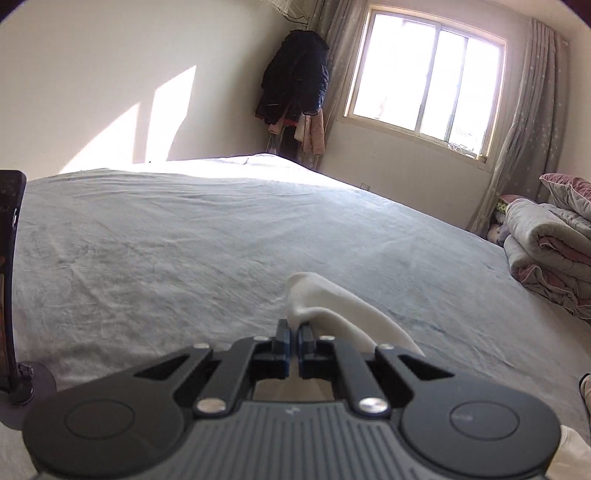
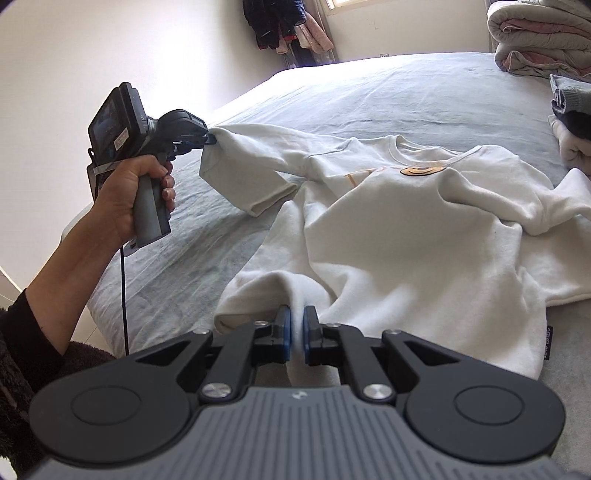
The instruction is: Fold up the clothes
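Note:
A white sweatshirt [image 2: 406,236] with an orange chest print lies face up on the grey-blue bed [image 2: 369,96]. My left gripper [image 1: 293,328] is shut on its left sleeve [image 1: 332,306], and the right wrist view shows that gripper [image 2: 211,139] holding the sleeve [image 2: 243,170] up off the bed, with a hand [image 2: 136,199] around its handle. My right gripper [image 2: 296,325] is shut on a raised fold of the sweatshirt's hem at the near left corner. The right sleeve [image 2: 554,199] lies crumpled at the far right.
Rolled quilts [image 2: 535,33] sit at the head of the bed, also in the left wrist view as quilts [image 1: 550,243]. A small pile of clothes [image 2: 572,122] lies at the right edge. Dark coats [image 1: 295,81] hang in the corner by the window [image 1: 424,81].

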`<state>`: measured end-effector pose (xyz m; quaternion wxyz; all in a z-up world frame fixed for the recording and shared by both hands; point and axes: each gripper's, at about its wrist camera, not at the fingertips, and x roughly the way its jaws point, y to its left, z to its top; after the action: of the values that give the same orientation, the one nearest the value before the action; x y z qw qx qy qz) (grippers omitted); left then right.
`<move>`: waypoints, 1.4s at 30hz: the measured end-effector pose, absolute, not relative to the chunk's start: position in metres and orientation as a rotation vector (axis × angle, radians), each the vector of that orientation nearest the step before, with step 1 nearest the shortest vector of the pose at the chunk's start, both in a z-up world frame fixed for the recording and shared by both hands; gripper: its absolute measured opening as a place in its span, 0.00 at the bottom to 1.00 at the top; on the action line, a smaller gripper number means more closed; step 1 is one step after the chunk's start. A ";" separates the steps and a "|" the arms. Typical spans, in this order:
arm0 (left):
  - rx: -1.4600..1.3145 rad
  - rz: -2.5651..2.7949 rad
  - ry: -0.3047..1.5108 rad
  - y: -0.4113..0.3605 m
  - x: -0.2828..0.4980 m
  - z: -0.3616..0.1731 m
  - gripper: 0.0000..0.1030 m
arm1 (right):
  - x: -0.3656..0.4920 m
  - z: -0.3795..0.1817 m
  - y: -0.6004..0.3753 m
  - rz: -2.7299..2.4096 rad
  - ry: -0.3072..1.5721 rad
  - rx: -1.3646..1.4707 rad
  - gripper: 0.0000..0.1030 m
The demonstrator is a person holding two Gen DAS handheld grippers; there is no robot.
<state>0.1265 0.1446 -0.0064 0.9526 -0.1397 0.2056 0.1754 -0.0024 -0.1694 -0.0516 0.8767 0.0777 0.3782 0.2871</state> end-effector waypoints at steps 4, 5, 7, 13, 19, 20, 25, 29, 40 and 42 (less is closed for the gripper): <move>-0.277 0.373 0.436 0.153 0.129 -0.010 0.04 | -0.002 -0.054 -0.162 0.623 0.804 0.143 0.07; -0.279 0.370 0.447 0.155 0.129 -0.012 0.04 | -0.002 -0.055 -0.162 0.624 0.809 0.137 0.07; -0.281 0.364 0.471 0.157 0.130 -0.016 0.05 | -0.003 -0.057 -0.162 0.618 0.819 0.130 0.07; -0.259 0.295 0.532 0.150 0.119 -0.019 0.27 | -0.007 -0.062 -0.169 0.598 0.838 0.112 0.18; -0.123 0.195 0.607 0.133 0.099 -0.021 0.49 | -0.013 -0.061 -0.188 0.571 0.814 0.128 0.44; -0.112 0.168 0.626 0.131 0.095 -0.022 0.55 | -0.015 -0.060 -0.192 0.563 0.807 0.130 0.46; -0.124 0.077 0.723 0.128 0.084 -0.026 0.64 | -0.021 -0.053 -0.219 0.505 0.764 0.205 0.46; -0.203 -0.013 0.819 0.128 0.074 -0.028 0.69 | -0.021 -0.051 -0.245 0.412 0.763 0.296 0.47; -0.411 -0.214 0.971 0.101 0.037 -0.067 0.69 | -0.039 -0.053 -0.278 0.196 0.842 0.376 0.47; -0.432 -0.235 0.959 0.100 0.034 -0.072 0.68 | -0.044 -0.060 -0.281 0.184 0.839 0.387 0.47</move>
<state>0.0339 0.1002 -0.0724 0.8582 -0.2057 0.4568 -0.1119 -0.0440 -0.2815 -0.0603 0.8912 0.1863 0.4040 0.0886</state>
